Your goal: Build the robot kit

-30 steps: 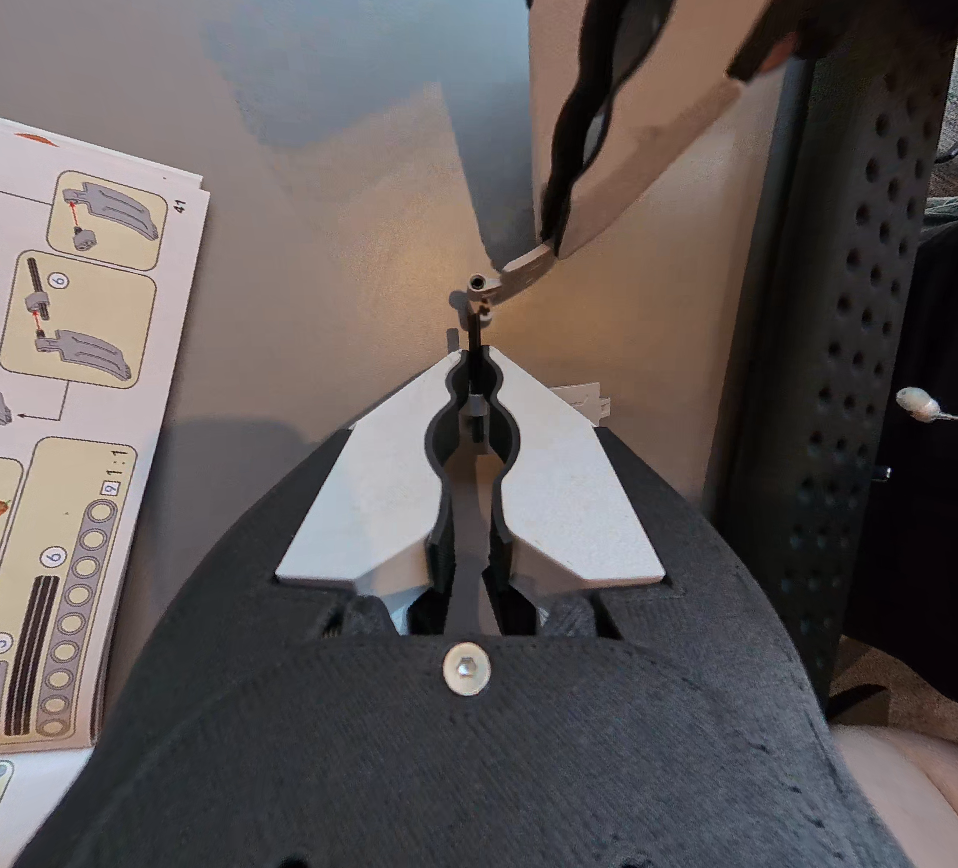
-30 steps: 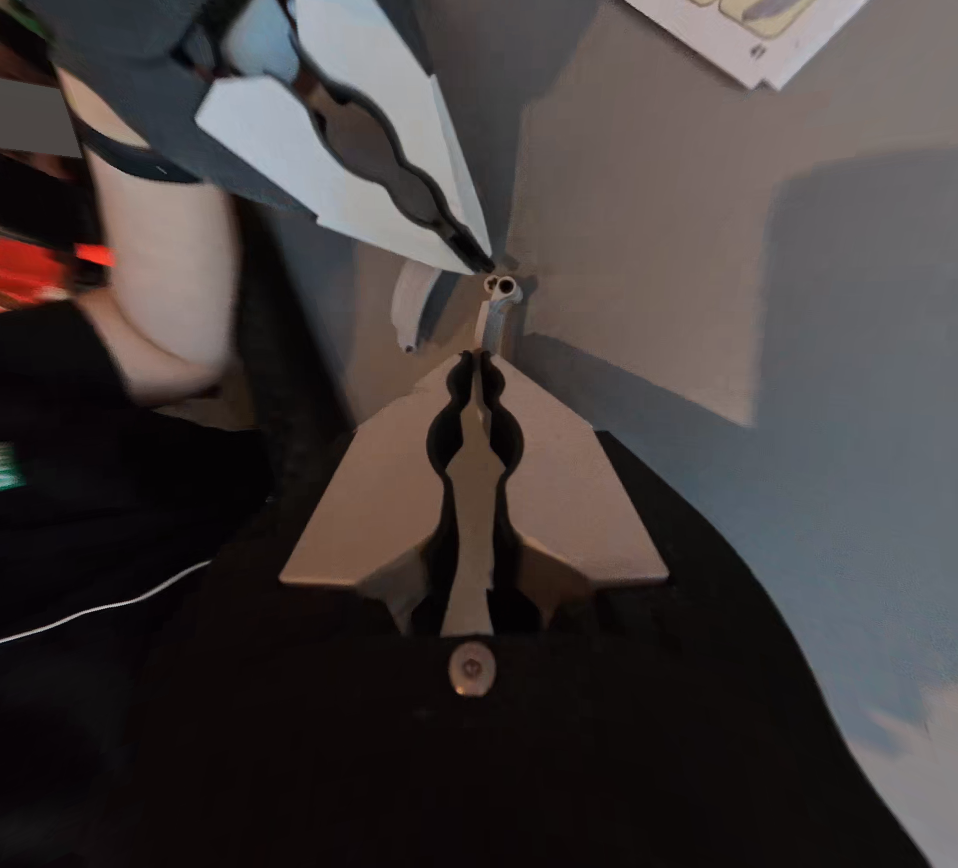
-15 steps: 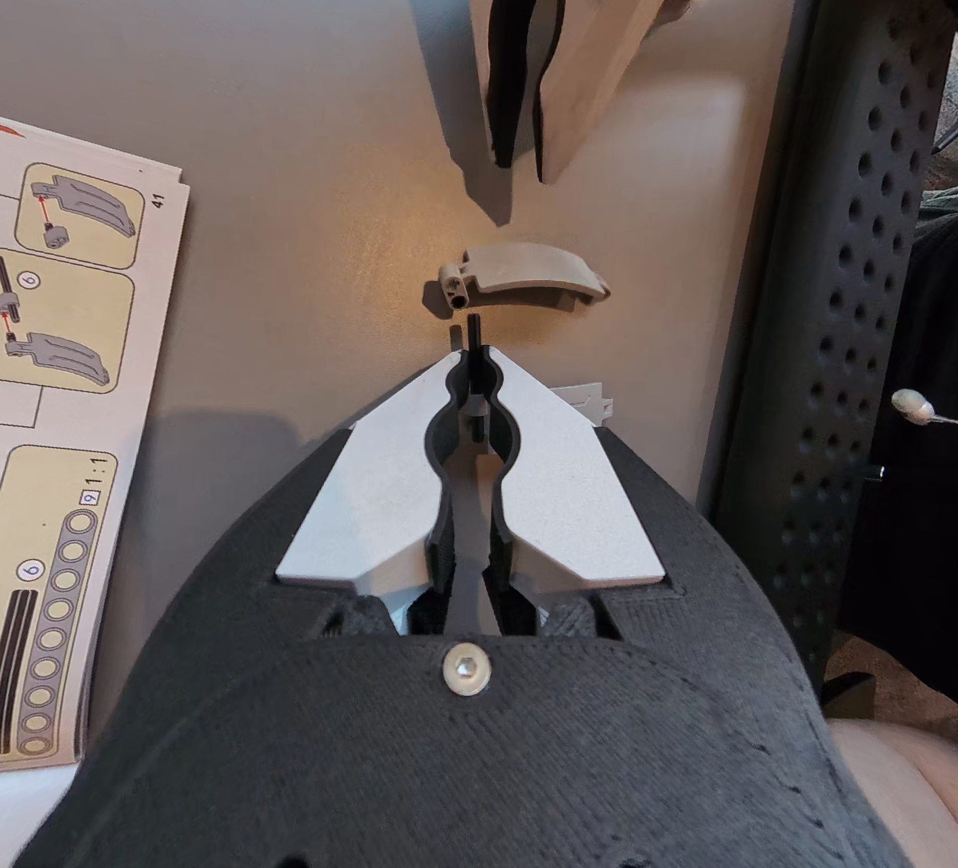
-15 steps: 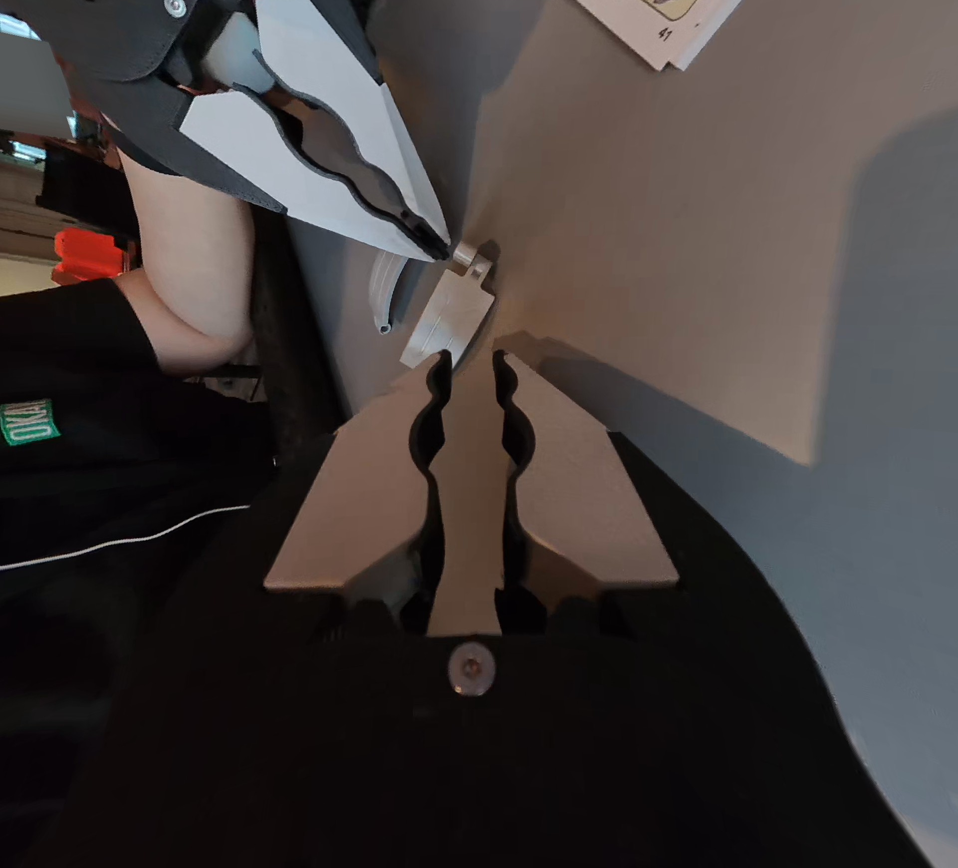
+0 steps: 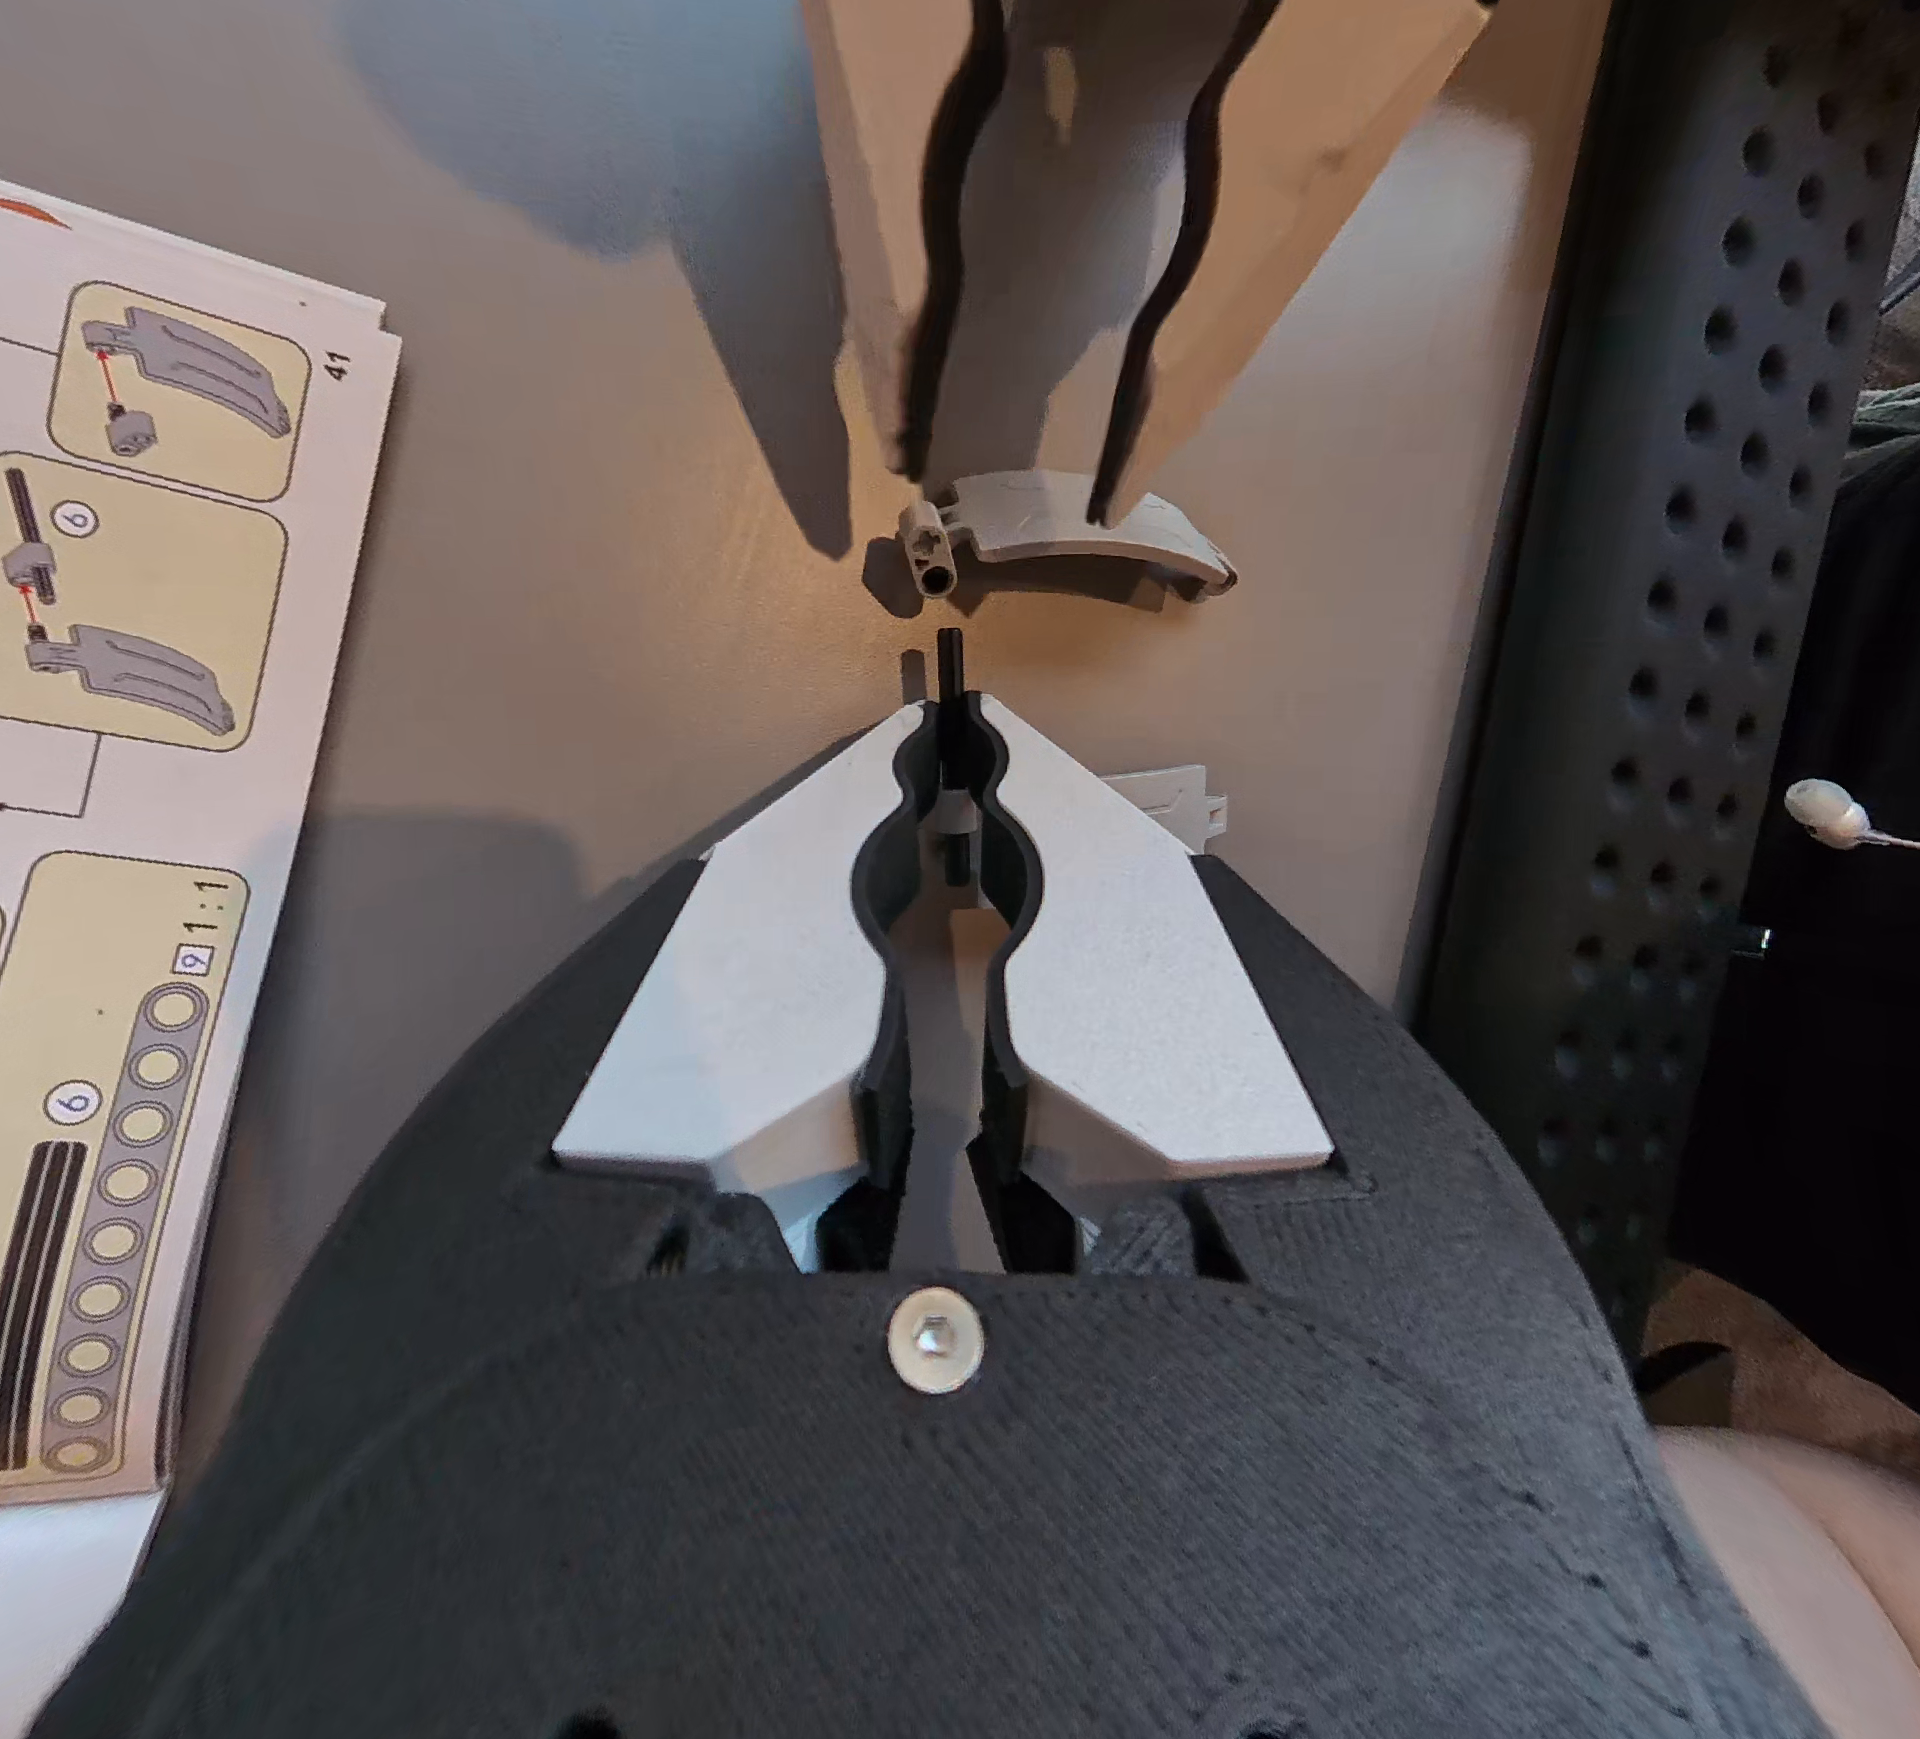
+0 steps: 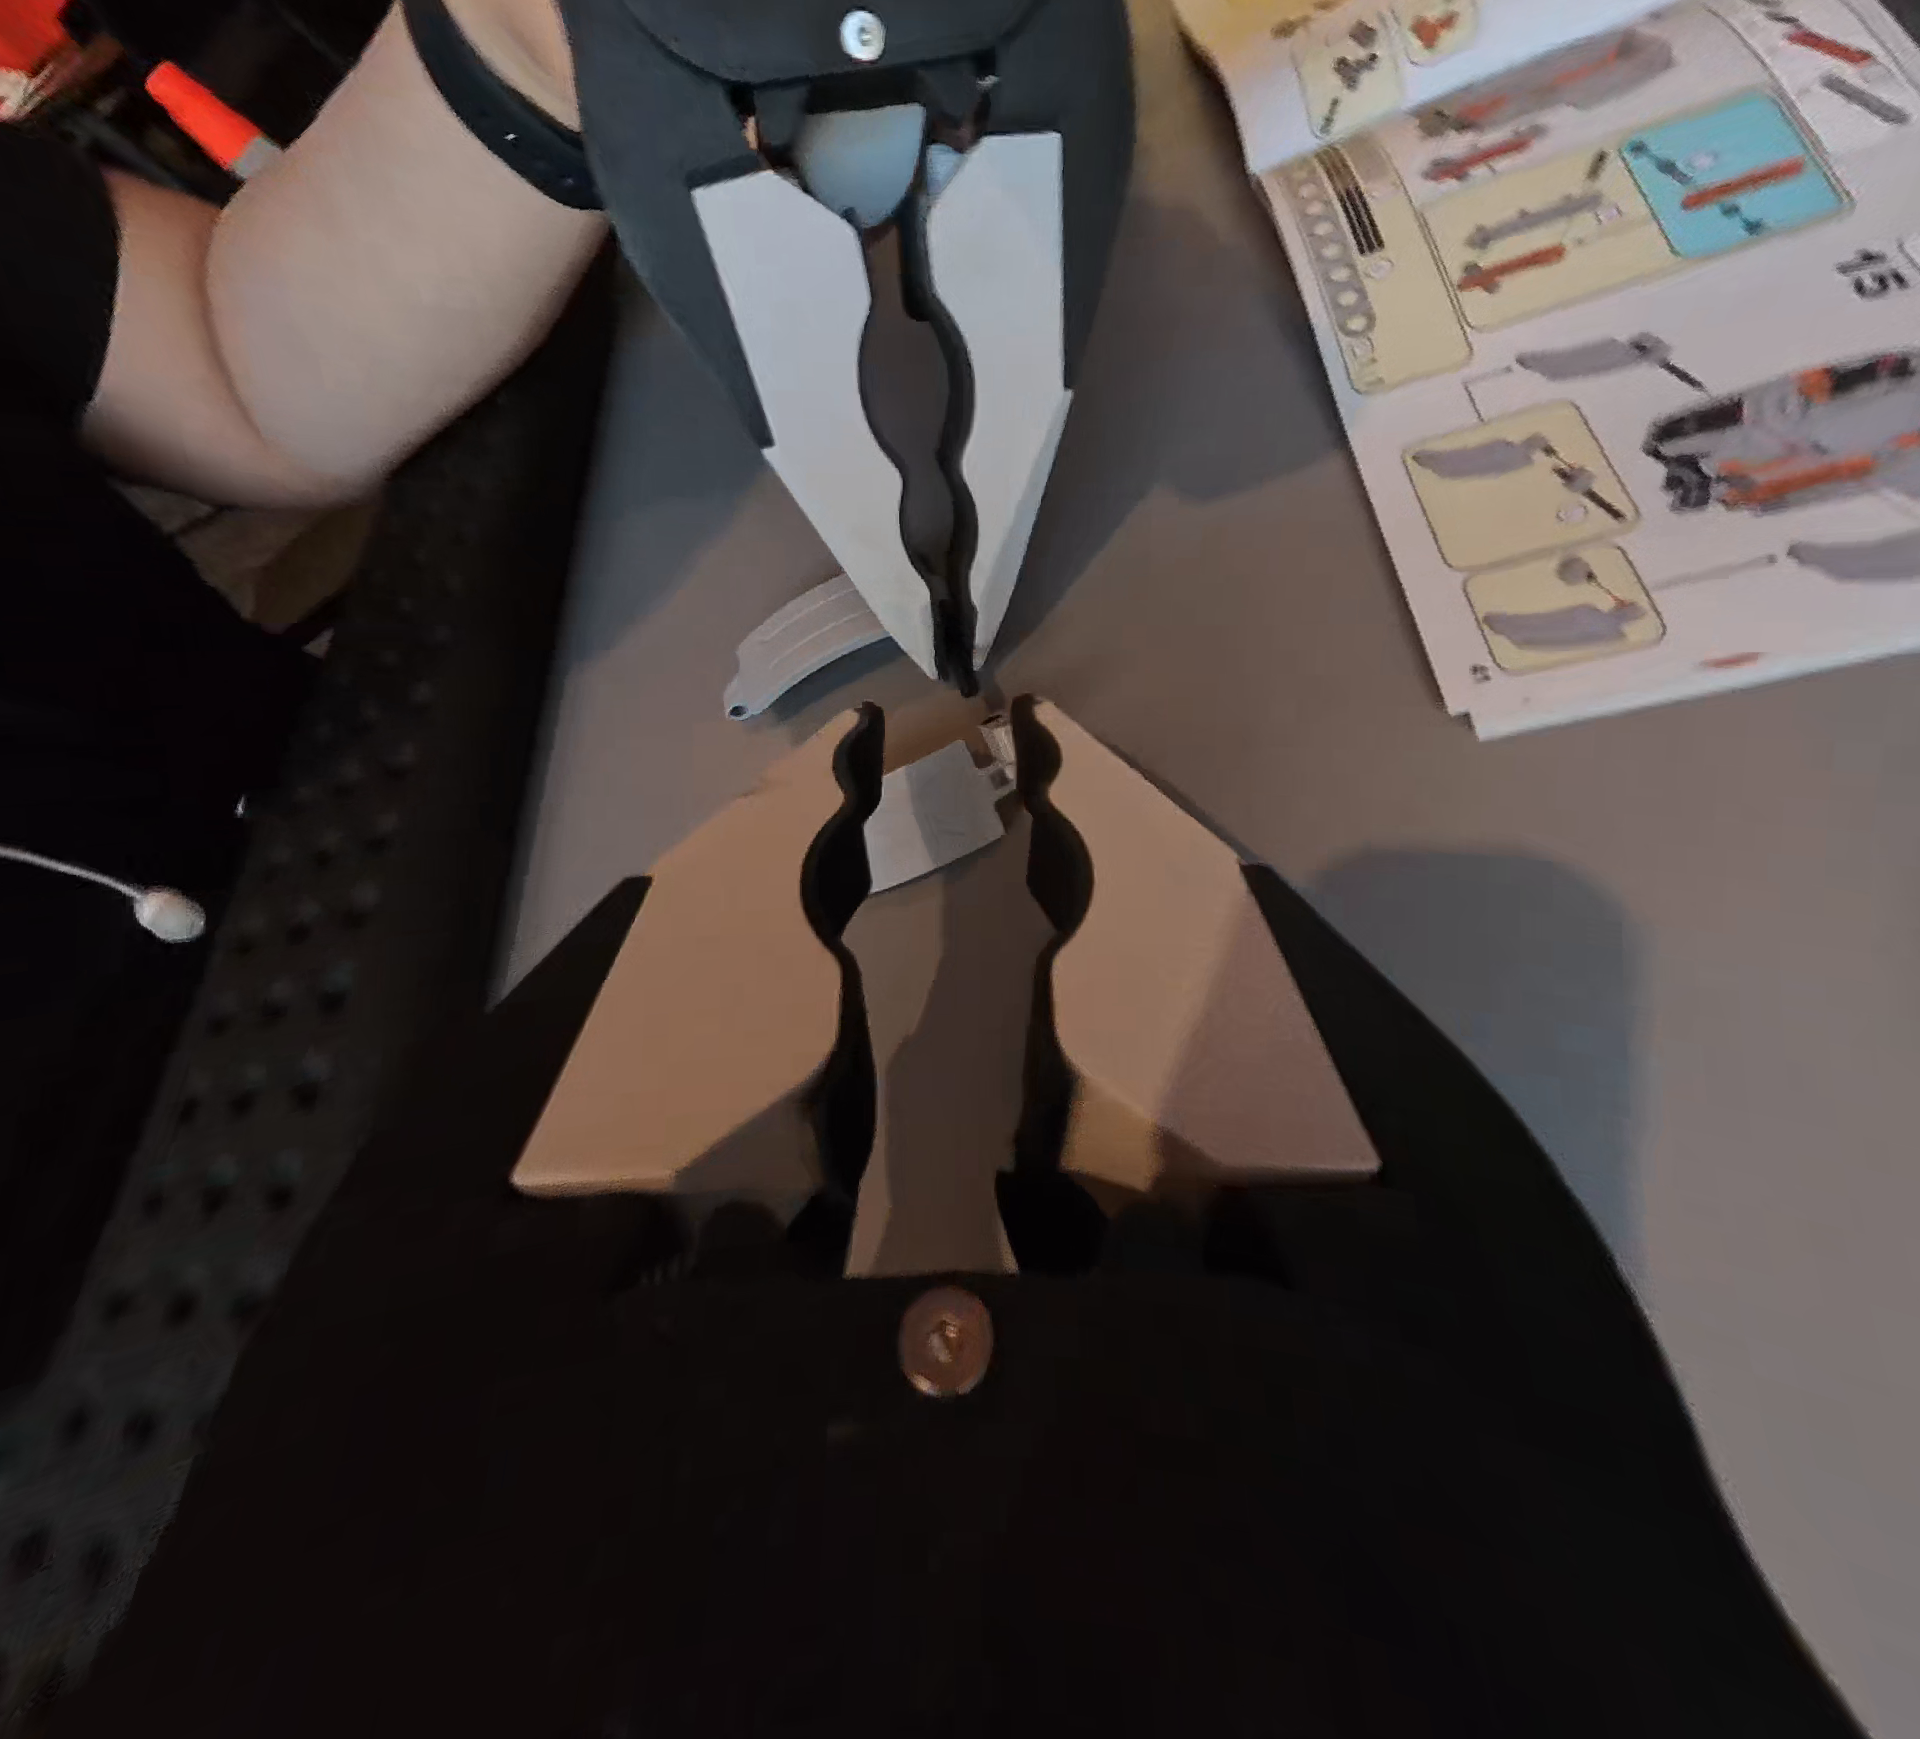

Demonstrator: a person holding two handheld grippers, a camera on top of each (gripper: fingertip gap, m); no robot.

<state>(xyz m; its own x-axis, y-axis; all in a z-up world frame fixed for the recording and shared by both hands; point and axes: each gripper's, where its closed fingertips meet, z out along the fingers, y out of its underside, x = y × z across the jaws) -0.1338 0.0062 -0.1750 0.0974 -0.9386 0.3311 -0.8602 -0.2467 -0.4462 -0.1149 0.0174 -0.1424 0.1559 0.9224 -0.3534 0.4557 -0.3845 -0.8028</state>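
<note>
My left gripper [image 5: 948, 713] is shut on a thin black axle [image 5: 948, 666] with a small grey bush on it. The axle tip points at the round connector end of a grey curved panel [image 5: 1060, 531], a small gap away. The panel lies on the grey table [image 5: 468, 131]. My right gripper [image 5: 1008, 484] is open and comes down from above, one fingertip at each side of the panel. In the right wrist view the panel [image 6: 940, 816] lies between my open right gripper's [image 6: 940, 718] tips, and the shut left gripper [image 6: 954, 666] faces it.
An open instruction booklet [image 5: 156, 754] lies left of the left gripper and also shows in the right wrist view [image 6: 1558, 339]. A second pale curved panel [image 6: 800, 650] lies by the left gripper's tip. A dark perforated surface [image 5: 1683, 546] borders the table. A person's forearm [image 6: 343, 318] is behind the left gripper.
The right gripper let go of the grey panel, which came off the axle tip and now lies on the table. The right gripper has opened wider and come down astride it.
</note>
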